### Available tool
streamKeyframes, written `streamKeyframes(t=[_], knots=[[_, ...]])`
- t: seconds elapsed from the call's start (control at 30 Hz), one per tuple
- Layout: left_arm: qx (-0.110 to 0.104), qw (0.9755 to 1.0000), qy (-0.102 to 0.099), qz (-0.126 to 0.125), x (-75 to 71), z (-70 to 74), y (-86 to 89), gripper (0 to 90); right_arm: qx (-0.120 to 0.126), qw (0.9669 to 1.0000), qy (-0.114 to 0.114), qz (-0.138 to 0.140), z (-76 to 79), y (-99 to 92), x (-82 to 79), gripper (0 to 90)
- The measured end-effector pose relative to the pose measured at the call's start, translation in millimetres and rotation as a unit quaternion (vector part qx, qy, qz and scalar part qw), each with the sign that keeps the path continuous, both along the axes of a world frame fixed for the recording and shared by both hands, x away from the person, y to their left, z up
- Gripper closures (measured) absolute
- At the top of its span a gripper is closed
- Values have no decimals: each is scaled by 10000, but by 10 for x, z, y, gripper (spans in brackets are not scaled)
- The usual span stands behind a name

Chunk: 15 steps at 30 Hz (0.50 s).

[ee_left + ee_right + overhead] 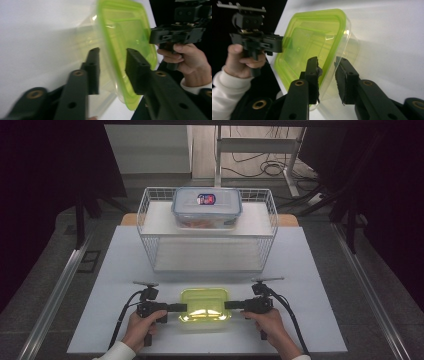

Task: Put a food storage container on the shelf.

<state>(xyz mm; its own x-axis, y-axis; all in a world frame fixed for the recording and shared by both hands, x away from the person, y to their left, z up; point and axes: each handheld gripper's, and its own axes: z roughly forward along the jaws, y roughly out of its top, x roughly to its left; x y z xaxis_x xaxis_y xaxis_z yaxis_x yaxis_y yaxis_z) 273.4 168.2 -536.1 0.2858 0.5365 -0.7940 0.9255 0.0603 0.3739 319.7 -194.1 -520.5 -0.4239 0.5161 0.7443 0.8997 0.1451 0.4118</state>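
Green-lidded tub [204, 304]: on table [320, 330], near edge, between grippers.
Left gripper [111, 65]: jaws parted, straddling tub's rim.
Right gripper [326, 67]: same, opposite rim.
Writing: box [207, 207] label unreadable.

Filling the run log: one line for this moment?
left gripper: open, straddling green-lidded container rim | right gripper: open, straddling opposite rim | container on table

Lab: black curtains [50, 170], floor cables [260, 167].
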Motion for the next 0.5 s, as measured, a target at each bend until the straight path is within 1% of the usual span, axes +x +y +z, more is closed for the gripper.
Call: streamKeyframes(t=[0.03,0.07,0.13,0.17,0.2,0.3,0.37,0.4,0.5], knots=[[0,10000,0,0,0,0,0,700,71,10000,41,-25,8,-14,0,764],[-183,9998,26,93,-20,-3,15,716,119,9999,41,-61,16,-26,-2,775],[-179,9998,24,63,-29,4,23,732,145,9999,25,-40,30,-38,-9,786],[-194,9998,17,108,-34,7,18,735,159,9999,40,-48,35,-38,-17,788],[-181,9998,-21,77,-38,10,24,739,160,9999,36,-49,37,-37,-22,791],[-180,9998,-22,63,-46,21,27,751,182,9998,32,-53,50,-41,-32,798],[-224,9997,-62,30,-54,29,29,753,203,9998,-23,0,77,-53,-43,803],[-275,9996,-88,-24,-58,41,35,754,204,9998,-31,7,84,-60,-44,805],[-327,9994,-126,-50,-65,57,37,757,249,9997,-55,35,110,-75,-49,805]])
